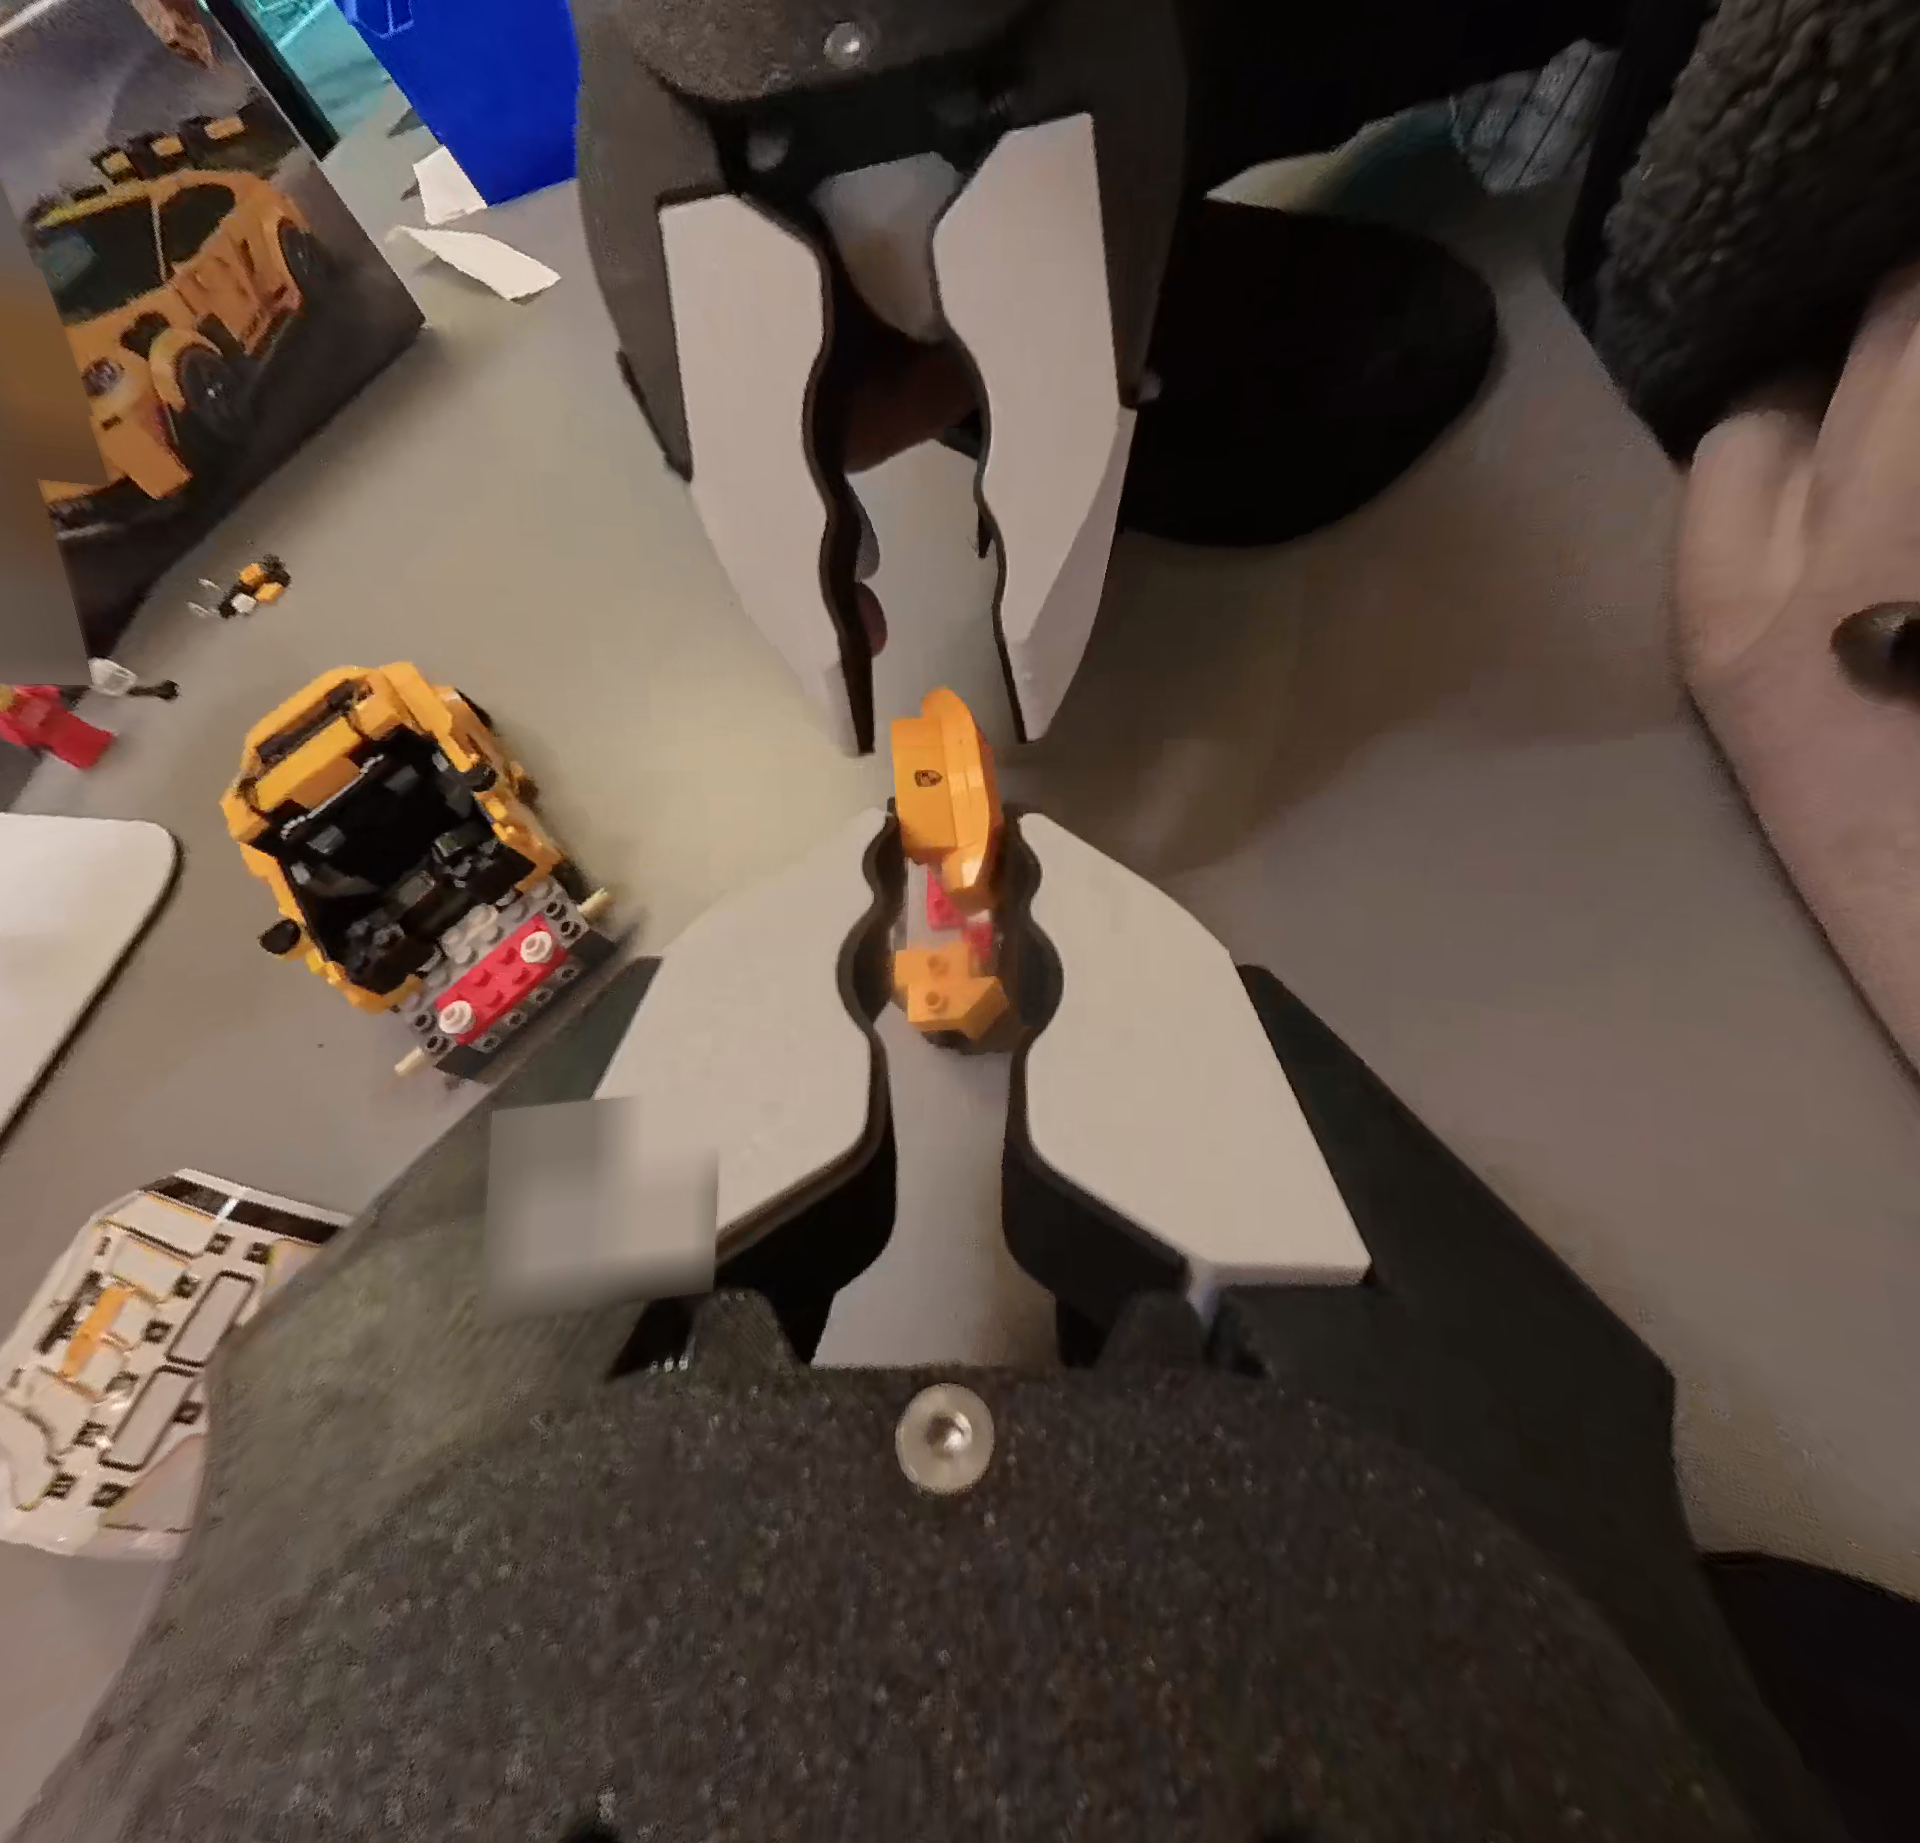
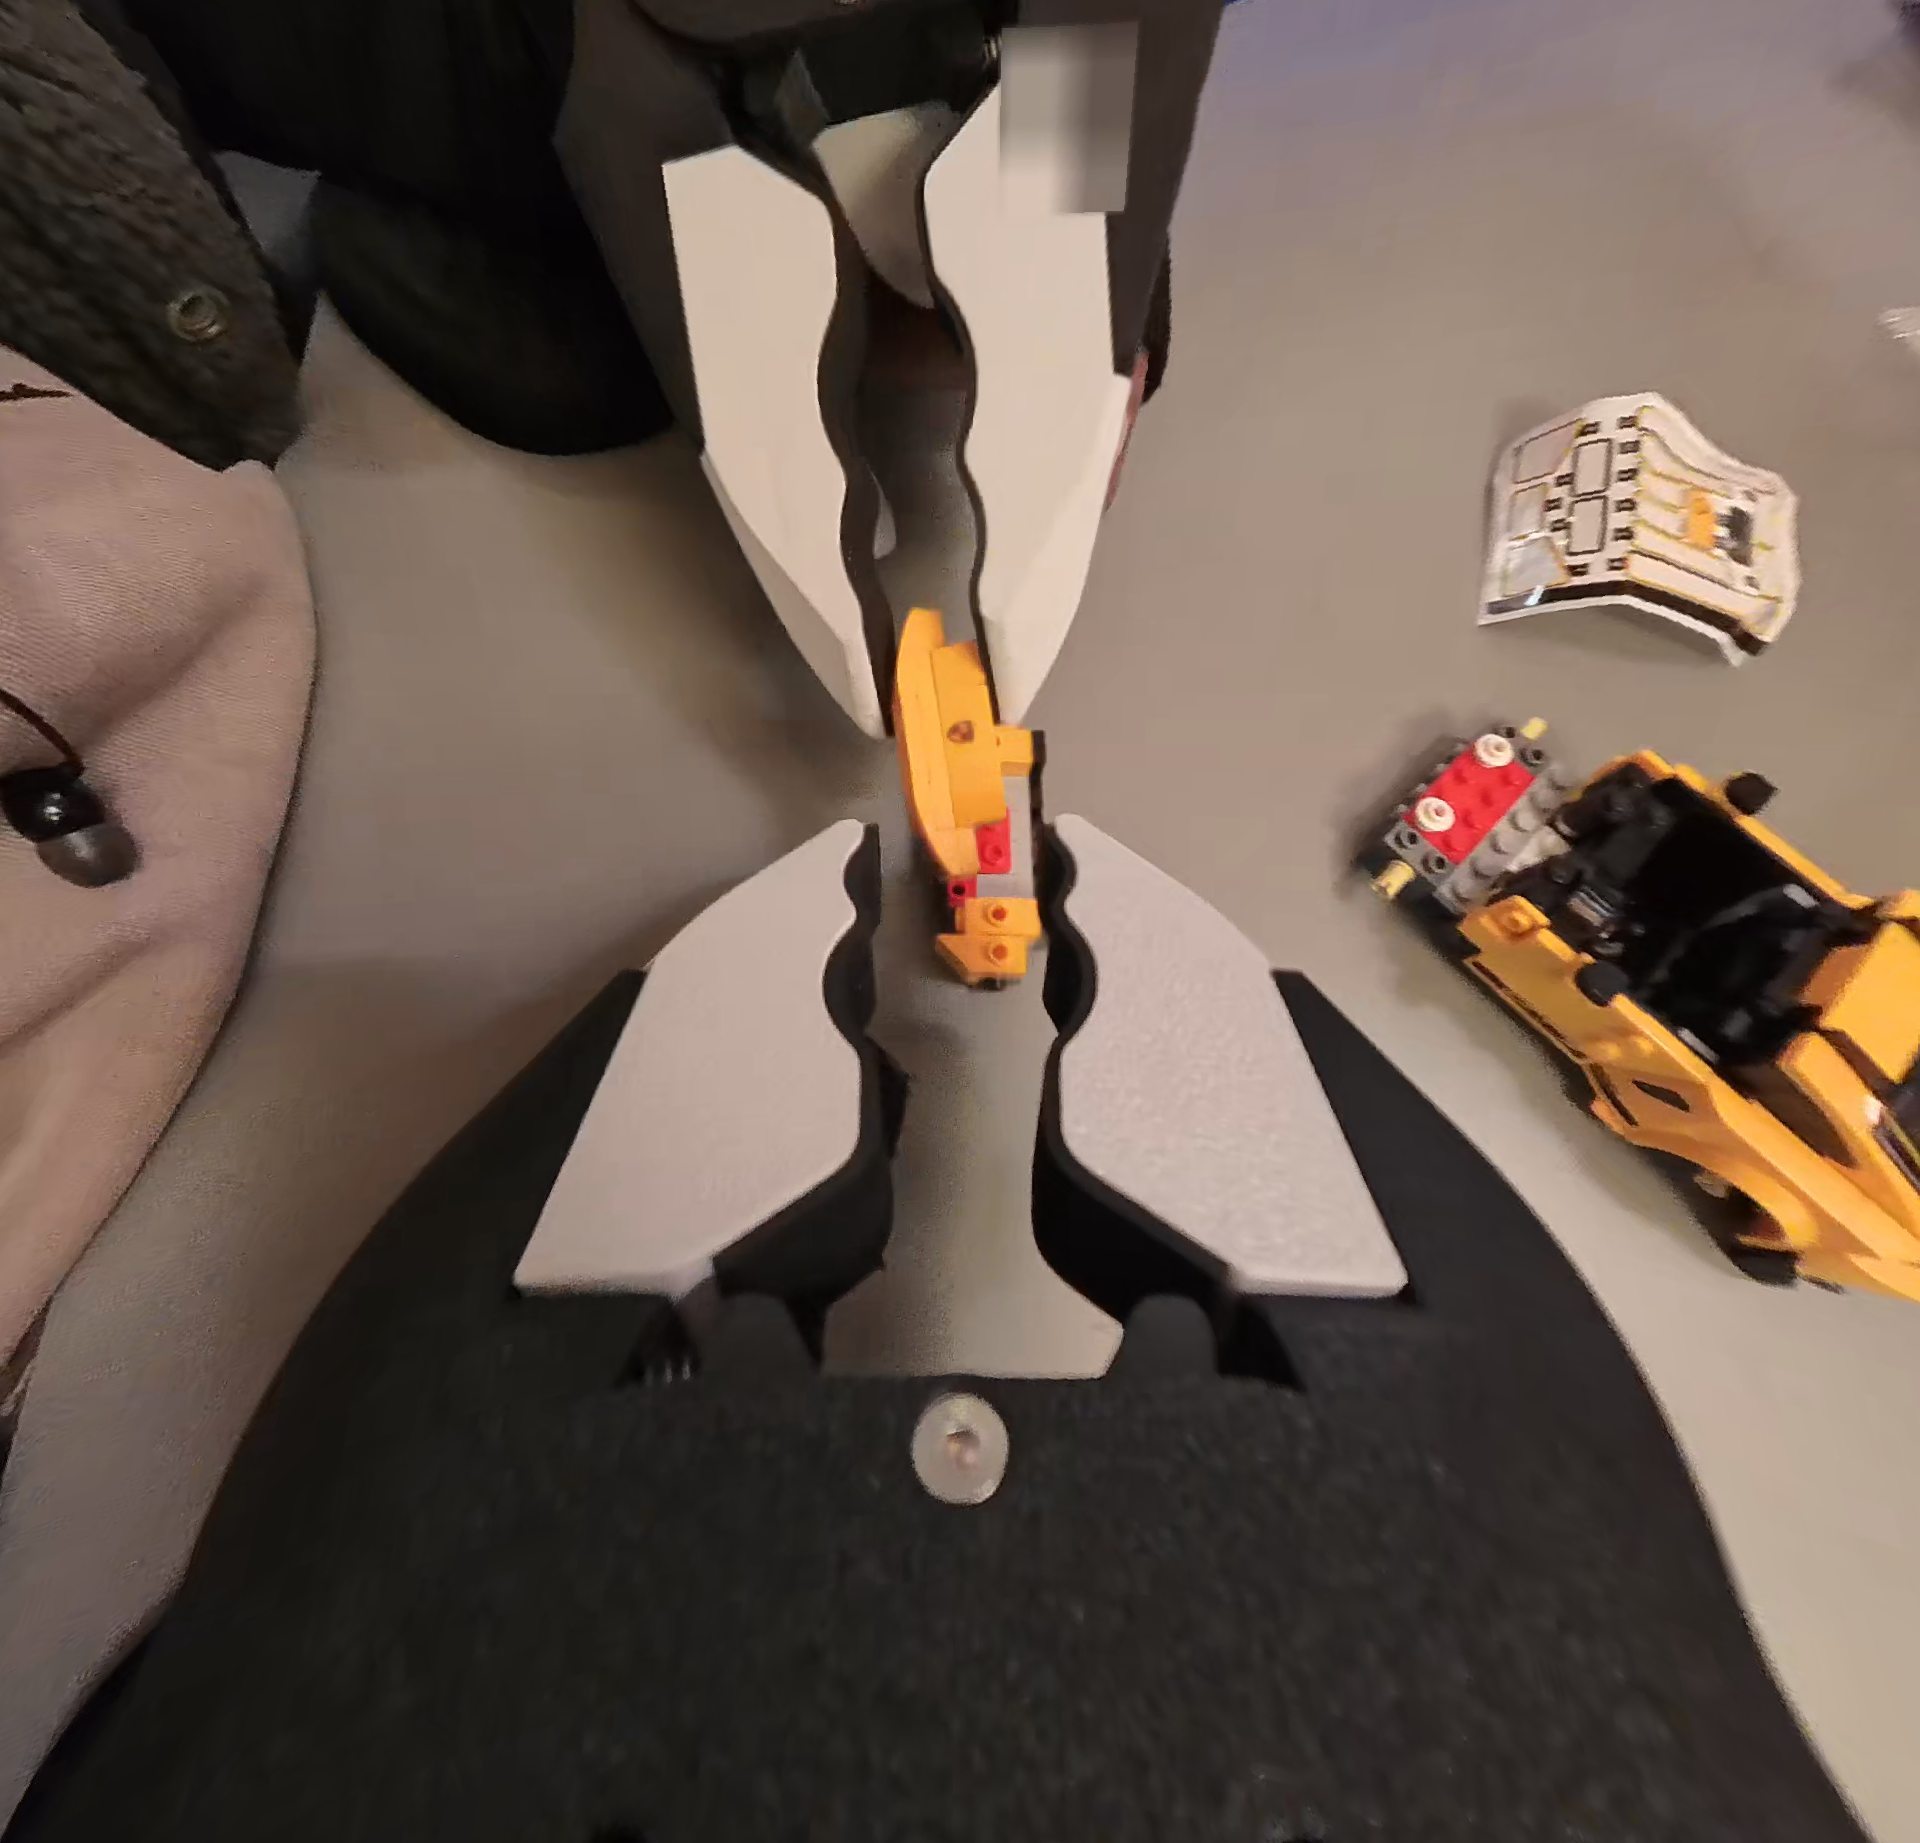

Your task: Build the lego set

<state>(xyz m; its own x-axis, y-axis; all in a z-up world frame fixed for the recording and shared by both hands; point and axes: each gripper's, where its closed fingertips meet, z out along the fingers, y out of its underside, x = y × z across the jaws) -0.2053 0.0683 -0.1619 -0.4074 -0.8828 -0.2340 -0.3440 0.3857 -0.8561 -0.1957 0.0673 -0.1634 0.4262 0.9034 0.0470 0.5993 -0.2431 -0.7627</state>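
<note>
A small orange and red Lego sub-assembly (image 1: 951, 858) stands upright over the grey table (image 1: 1455, 910), between both grippers, which face each other. My left gripper (image 1: 951, 827) is shut on it, its pads against both sides. In the right wrist view the left gripper (image 2: 940, 713) pinches the sub-assembly (image 2: 961, 785) near its curved orange top. My right gripper (image 2: 961, 832) is open, its fingers either side of the piece with a small gap; it shows opposite in the left wrist view (image 1: 943, 739). The partly built yellow car (image 1: 395, 858) lies on the table, also in the right wrist view (image 2: 1662, 962).
A sticker sheet (image 1: 114, 1357) (image 2: 1631, 526) lies on the table. The set's box (image 1: 177, 287) stands at the back left, with small loose parts (image 1: 249, 583) and red pieces (image 1: 47, 718) near it. A blue bin (image 1: 468, 37) is behind. A person's hand (image 1: 1787, 546) is at right. Left and right tips are no more than a few centimetres apart.
</note>
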